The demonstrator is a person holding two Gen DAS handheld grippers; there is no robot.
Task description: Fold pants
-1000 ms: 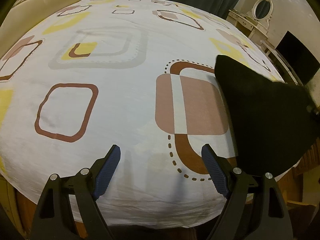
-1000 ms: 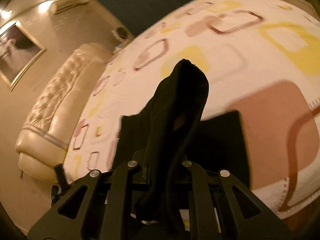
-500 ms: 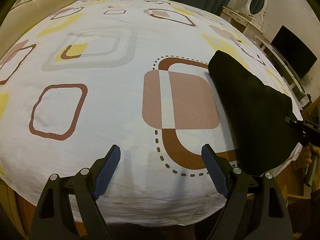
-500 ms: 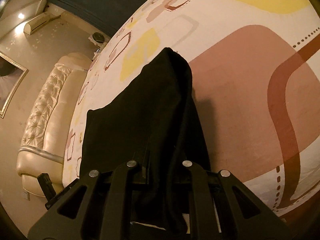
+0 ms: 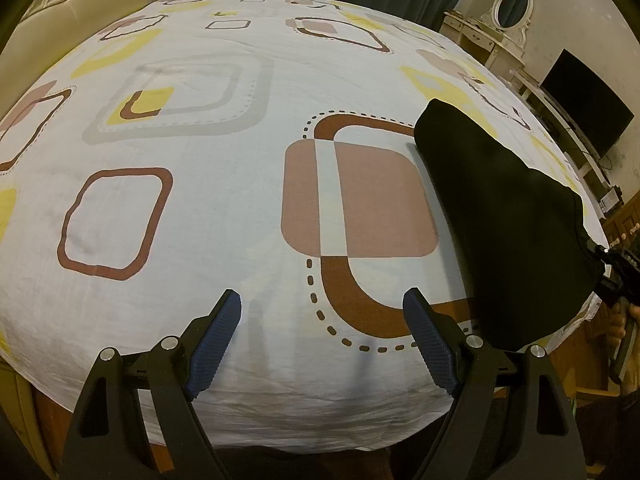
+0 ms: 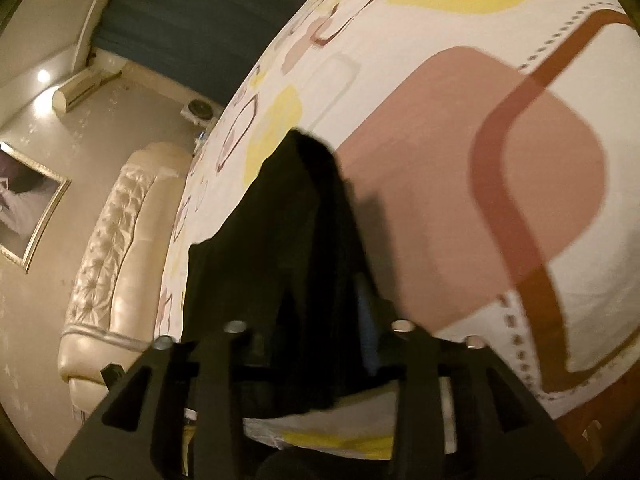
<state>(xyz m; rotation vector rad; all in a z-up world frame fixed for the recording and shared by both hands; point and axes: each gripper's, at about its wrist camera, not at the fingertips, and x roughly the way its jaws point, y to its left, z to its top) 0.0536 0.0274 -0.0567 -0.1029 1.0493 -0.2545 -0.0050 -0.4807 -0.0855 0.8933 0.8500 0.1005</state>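
Observation:
The black pants (image 5: 508, 224) lie folded on the right side of the patterned bed sheet (image 5: 224, 216). My left gripper (image 5: 324, 340) is open and empty, low over the sheet's near edge, left of the pants. My right gripper (image 6: 320, 328) has its jaws spread apart, with the edge of the pants (image 6: 296, 248) still draped between them; one blue pad (image 6: 367, 332) shows beside the cloth. In the left wrist view the right gripper (image 5: 612, 264) is at the pants' near right corner.
The bed's near edge runs just below my left gripper. A cream tufted headboard (image 6: 116, 264) stands at the left. A dresser with an oval mirror (image 5: 510, 12) and a dark TV (image 5: 584, 108) stand beyond the bed's right side.
The right gripper has lowered the pants onto the sheet and its jaws have opened wider apart. The left gripper stayed open, hardly moving.

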